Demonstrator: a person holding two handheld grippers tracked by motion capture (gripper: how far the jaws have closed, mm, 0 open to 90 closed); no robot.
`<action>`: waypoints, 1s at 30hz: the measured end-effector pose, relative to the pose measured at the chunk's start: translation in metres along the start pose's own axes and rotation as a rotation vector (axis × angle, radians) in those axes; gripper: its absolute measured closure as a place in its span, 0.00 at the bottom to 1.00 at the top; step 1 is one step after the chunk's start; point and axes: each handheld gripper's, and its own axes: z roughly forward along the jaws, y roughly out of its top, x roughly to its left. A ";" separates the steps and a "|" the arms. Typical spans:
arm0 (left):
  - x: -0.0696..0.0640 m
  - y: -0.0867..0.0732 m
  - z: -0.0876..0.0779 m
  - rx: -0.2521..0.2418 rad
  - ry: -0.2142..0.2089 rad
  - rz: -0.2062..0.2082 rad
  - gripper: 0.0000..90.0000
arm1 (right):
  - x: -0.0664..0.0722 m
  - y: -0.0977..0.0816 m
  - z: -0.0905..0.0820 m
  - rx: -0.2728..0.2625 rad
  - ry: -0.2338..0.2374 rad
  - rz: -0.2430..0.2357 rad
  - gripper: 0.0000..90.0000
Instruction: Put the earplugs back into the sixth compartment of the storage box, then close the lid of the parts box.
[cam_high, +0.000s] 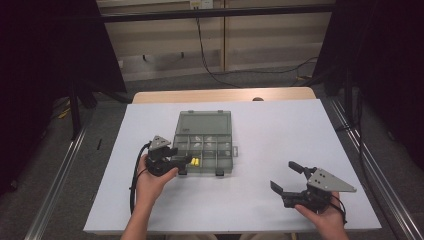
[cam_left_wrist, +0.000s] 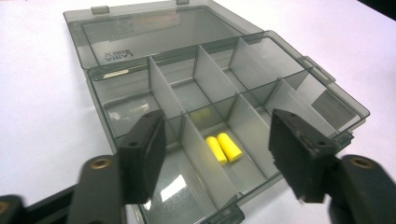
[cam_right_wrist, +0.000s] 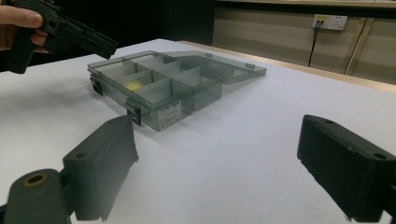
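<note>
While my left gripper (cam_left_wrist: 215, 154) hovers with jaws spread and empty over the organiser box (cam_high: 228, 150), two yellow earplugs (cam_left_wrist: 224, 147) lie in its near-row compartment, at six o'clock of the box. They look light, soft and squashy, so I'd pinch gently across one's middle; my right gripper (cam_high: 290, 176) idles with jaws spread at four o'clock on the bench (cam_high: 280, 130).

One compartment box (cam_left_wrist: 140, 32), two yellow earplugs (cam_left_wrist: 224, 147), two tools.

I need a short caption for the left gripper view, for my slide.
Open left gripper above two yellow earplugs lying in an open compartment box.
</note>
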 end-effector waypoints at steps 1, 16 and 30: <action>0.001 0.000 -0.001 -0.008 0.004 -0.003 0.37 | 0.000 0.000 0.001 0.002 0.000 0.000 0.12; 0.011 0.001 -0.008 -0.036 0.026 -0.013 0.21 | 0.000 0.000 0.014 0.035 -0.003 0.003 0.12; 0.031 0.005 -0.019 -0.045 0.039 -0.013 0.16 | 0.000 0.009 0.043 0.094 -0.013 0.020 0.12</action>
